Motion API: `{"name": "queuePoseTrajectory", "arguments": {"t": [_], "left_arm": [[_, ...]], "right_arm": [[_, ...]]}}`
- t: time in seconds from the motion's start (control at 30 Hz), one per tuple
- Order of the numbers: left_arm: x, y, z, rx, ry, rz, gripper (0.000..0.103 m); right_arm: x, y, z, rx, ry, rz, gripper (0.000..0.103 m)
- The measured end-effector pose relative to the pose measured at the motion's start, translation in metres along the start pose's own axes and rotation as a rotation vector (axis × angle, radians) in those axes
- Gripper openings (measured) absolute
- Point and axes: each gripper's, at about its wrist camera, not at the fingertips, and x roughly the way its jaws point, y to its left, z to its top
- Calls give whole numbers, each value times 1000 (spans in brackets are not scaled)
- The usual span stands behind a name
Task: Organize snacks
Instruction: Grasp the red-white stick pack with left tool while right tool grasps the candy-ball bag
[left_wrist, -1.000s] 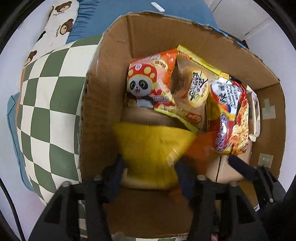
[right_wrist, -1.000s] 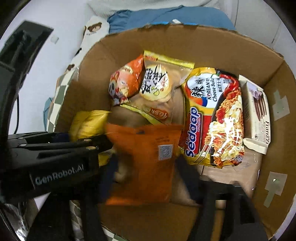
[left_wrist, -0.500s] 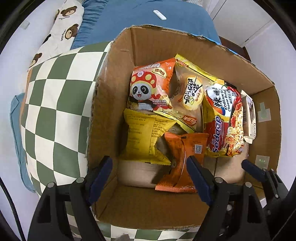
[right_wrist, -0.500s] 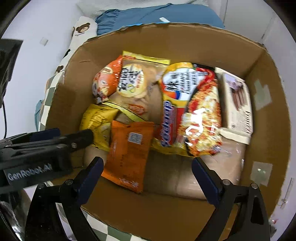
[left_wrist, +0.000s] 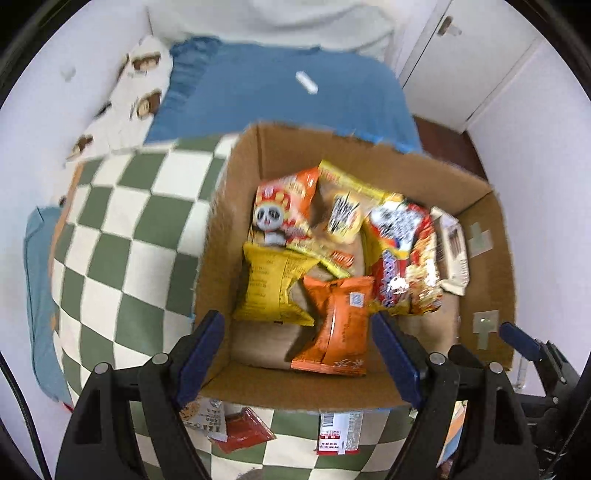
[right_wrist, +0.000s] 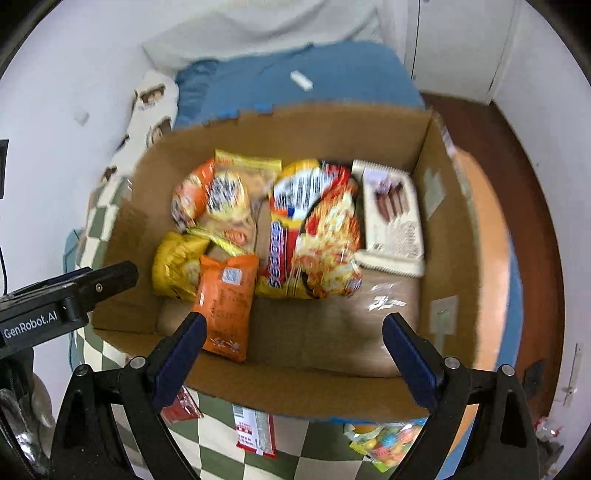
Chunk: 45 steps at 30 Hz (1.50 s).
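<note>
Two grippers hang over the near edge of the cardboard box (left_wrist: 491, 266), both tipped steeply downward, both with jaws spread wide and nothing between the pads. The left gripper (left_wrist: 295, 354) frames the box's near-left corner; the right gripper (right_wrist: 291, 350) frames the near-middle.

Nearest of all, on the checked cloth (left_wrist: 122, 229) outside the box and just under the fingers, lie the snacks not yet packed: a red sachet (left_wrist: 243, 432) and a white-and-red packet (left_wrist: 338, 432) in the left view, and a colourful candy bag (right_wrist: 388, 443) at the right gripper's side in the right view. These lie behind and below the fingertips, so any pick, I judge, means drawing back toward the person. The sachet sits closer to the left gripper, the candy bag closer to the right.

Inside the box, the orange packet (right_wrist: 225, 302) lies closest, its long axis running away from the grippers, with the yellow packet (left_wrist: 273, 284) touching its left side. Beyond them sit the noodle pack (right_wrist: 314, 236), the panda bag (left_wrist: 284, 206) and the round-label bag (right_wrist: 229, 199), overlapping. The white wafer box (right_wrist: 391, 218) lies against the right wall, farthest to the right.
</note>
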Motion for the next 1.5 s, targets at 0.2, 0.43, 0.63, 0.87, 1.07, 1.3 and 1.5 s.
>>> {"name": "queuePoseTrajectory", "arguments": {"t": [0.2,0.43,0.63,0.87,1.07,1.3,1.5], "left_arm": [[-53,-7,-23,28,-156,-11,81],[-58,-14,-73,39,-171,-20,81],[20,-19,-119,12,79,-82,81],[105,-31,-152,-8,275,-91,81],[146,-41,-156,-53,339,-127,81],[147,-59,-148,15,249,-64,66],[137,-64,-169,101,239,-27,50]], "right_arm": [[-59,2,-15,-6,-157,12,73],[-81,-21,-54,69,-205,96,55],[-61,-72,-103,242,-152,120,55],[11,-139,-164,521,9,104,67],[57,-154,-186,600,85,106,67],[75,-152,-191,611,74,108,61],[73,-123,-186,415,72,16,55]]}}
